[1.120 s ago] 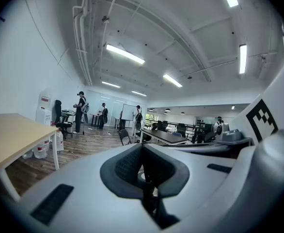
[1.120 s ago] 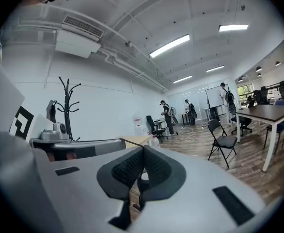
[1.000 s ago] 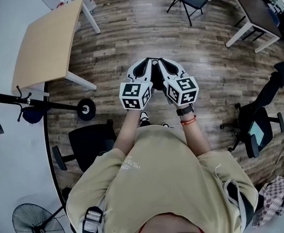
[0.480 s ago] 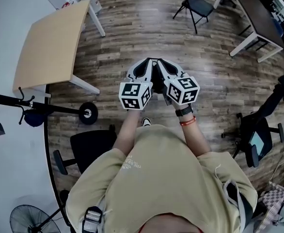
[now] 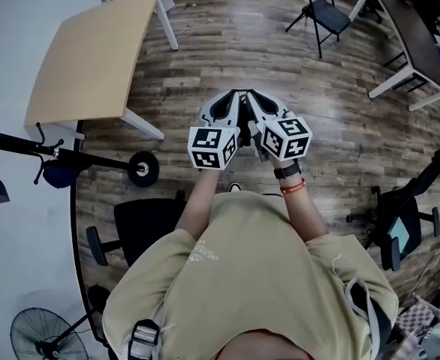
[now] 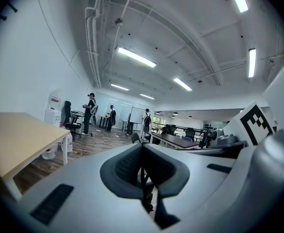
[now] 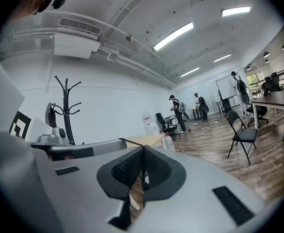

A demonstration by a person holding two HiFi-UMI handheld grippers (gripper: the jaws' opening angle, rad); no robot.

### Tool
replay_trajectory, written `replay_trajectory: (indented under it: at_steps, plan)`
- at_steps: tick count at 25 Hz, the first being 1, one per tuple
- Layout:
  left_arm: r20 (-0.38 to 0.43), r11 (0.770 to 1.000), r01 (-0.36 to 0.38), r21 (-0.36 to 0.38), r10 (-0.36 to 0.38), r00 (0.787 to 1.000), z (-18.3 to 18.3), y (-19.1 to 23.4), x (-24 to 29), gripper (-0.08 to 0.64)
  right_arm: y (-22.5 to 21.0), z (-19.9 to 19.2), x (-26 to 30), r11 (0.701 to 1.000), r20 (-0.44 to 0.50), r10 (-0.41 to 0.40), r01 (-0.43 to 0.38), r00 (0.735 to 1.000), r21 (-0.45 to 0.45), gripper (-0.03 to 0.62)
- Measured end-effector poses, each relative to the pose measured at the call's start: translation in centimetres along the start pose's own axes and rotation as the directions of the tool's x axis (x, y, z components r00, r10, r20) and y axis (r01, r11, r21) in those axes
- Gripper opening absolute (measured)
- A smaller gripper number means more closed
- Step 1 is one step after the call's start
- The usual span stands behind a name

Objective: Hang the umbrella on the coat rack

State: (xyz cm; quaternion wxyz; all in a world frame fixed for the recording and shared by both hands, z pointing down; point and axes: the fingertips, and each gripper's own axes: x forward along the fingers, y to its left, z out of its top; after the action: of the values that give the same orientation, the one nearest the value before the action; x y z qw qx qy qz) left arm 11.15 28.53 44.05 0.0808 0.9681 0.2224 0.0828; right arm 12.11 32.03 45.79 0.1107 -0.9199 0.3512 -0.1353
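In the head view my left gripper (image 5: 230, 100) and right gripper (image 5: 249, 100) are held side by side at chest height over the wooden floor, both shut with nothing between the jaws. The left gripper view shows the left gripper's (image 6: 142, 174) pads pressed together, and the right gripper view shows the same for the right gripper (image 7: 143, 171). The black coat rack (image 5: 32, 150) stands at the left by the white wall, its round base (image 5: 143, 169) on the floor. A dark blue bundle (image 5: 55, 175) hangs by its hooks; I cannot tell whether it is the umbrella. The coat rack (image 7: 67, 106) also rises left of my right gripper.
A light wooden table (image 5: 92, 58) stands ahead on the left. A black office chair (image 5: 141, 227) is close at my left, a fan (image 5: 43, 336) behind it. A folding chair (image 5: 329, 10) and a dark table (image 5: 419, 36) stand far right. Several people (image 6: 89, 113) stand at the far end.
The whole floor scene has slid right and down in the head view, so the person has shifted. Both grippers stay shut and side by side.
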Motion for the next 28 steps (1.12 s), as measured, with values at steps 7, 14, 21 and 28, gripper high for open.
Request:
replay_trajectory:
  at_steps: [7,14,21,28]
  plan:
    - [0.012,0.996,-0.076,-0.042,0.076,0.997,-0.2,5.9,-1.8,0.023,3.5,-1.3,5.1,0.997,-0.05,0.082,-0.082,0.995,-0.008,0.018]
    - [0.047,0.978,-0.196,-0.077,0.2,0.979,0.9,12.8,-3.9,0.023,8.1,-1.6,11.0,0.977,-0.097,0.208,-0.212,0.973,-0.036,0.018]
    - [0.042,0.944,-0.313,-0.101,0.318,0.947,0.6,19.9,-4.1,0.023,10.4,-2.7,18.2,0.947,-0.14,0.317,-0.322,0.938,-0.015,0.018]
    - [0.006,0.892,-0.42,-0.168,0.427,0.904,0.5,26.0,-4.0,0.023,12.5,-3.2,24.4,0.913,-0.205,0.401,-0.409,0.893,0.006,0.018]
